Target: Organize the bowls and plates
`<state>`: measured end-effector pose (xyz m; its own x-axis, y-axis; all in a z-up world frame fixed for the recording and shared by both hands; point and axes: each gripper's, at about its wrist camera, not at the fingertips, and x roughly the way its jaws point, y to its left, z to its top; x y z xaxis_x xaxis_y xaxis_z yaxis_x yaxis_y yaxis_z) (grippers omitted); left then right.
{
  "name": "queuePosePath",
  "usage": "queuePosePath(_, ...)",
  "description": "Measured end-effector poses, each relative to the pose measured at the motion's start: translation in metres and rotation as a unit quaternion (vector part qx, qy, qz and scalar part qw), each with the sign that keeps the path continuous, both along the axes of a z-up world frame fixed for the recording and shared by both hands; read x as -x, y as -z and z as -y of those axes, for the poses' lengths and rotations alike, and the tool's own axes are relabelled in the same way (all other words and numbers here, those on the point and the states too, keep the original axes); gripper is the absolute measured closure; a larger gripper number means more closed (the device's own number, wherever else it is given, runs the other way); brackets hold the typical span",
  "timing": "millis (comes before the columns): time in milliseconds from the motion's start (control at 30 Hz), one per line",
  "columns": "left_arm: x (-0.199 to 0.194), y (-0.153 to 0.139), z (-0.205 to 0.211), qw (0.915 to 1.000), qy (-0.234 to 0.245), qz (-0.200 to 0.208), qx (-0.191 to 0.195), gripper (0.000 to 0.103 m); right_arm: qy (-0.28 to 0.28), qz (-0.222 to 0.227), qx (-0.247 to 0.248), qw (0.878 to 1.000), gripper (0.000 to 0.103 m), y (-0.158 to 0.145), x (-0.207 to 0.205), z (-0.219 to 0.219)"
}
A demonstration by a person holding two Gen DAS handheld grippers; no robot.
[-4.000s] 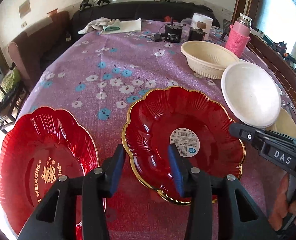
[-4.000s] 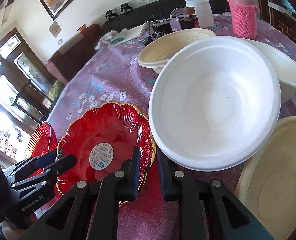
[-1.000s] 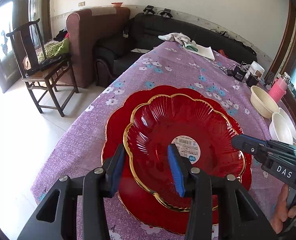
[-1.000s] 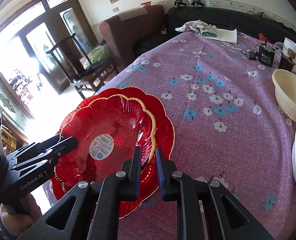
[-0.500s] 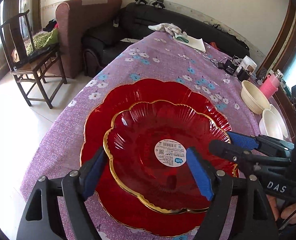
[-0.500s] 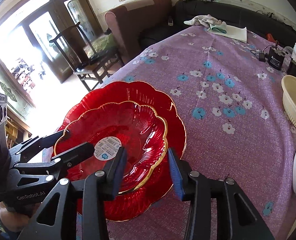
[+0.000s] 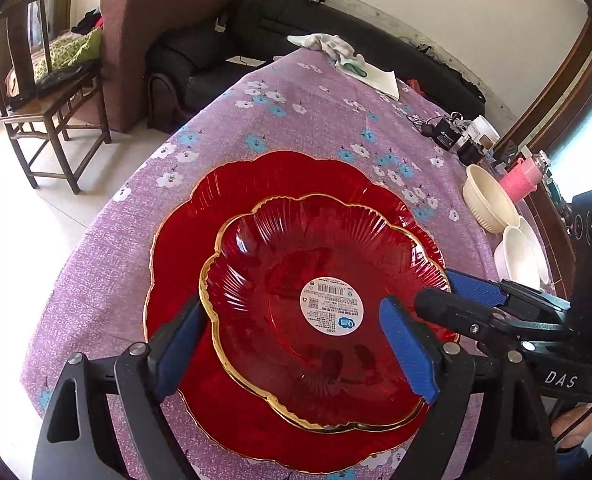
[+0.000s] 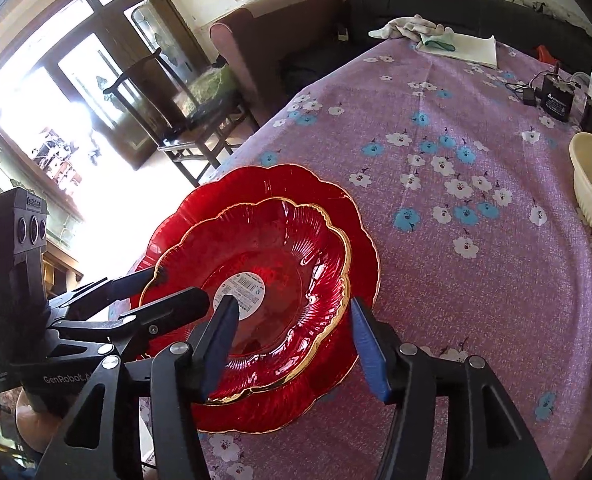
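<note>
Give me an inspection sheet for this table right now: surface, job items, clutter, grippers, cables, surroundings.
Surface: purple floral tablecloth covers the table.
Job's things: smaller gold-rimmed red plate sits nested on the larger red plate; cream bowl and white bowls lie at the far right.
Clutter: white cloth, paper, pink bottle, black boxes.
Grippers: left hand-held gripper and right hand-held gripper both straddle the smaller plate's rim, jaws opening, pads off it.
Cables: thin wires run by the black boxes.
Surroundings: wooden chair, brown armchair, black sofa.
</note>
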<state>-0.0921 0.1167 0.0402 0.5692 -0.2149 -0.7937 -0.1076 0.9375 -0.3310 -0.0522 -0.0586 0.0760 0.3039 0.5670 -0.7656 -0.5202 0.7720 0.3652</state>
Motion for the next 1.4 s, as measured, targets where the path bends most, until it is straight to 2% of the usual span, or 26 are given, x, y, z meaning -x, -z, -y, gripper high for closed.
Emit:
queuePosePath(200, 0.000, -0.003, -0.009, 0.9993, -0.002, -0.005, 0.036, 0.016, -0.001, -0.002, -0.002, 1.000, 0.038, 0.000, 0.000, -0.002)
queuePosePath(667, 0.009, -0.014, -0.013, 0.9999, -0.006, -0.001, 0.014, 0.013, -0.005, 0.005, -0.003, 1.000, 0.034, 0.000, 0.002, -0.004)
queuePosePath(833, 0.016, -0.020, -0.014, 0.9997, -0.011, 0.017, 0.014, 0.013, 0.004, 0.016, -0.011, 1.000, 0.034, -0.005, 0.006, 0.006)
queuePosePath(1000, 0.019, -0.028, -0.004, 0.9993, -0.001, 0.036, 0.009, 0.013, 0.018, 0.026, -0.021, 0.999, 0.034, -0.011, 0.010, 0.021)
queuePosePath(1400, 0.013, -0.037, 0.045, 0.9981, 0.045, 0.042, -0.009, 0.013, 0.054, 0.025, -0.042, 0.997, 0.034, -0.007, 0.013, 0.065)
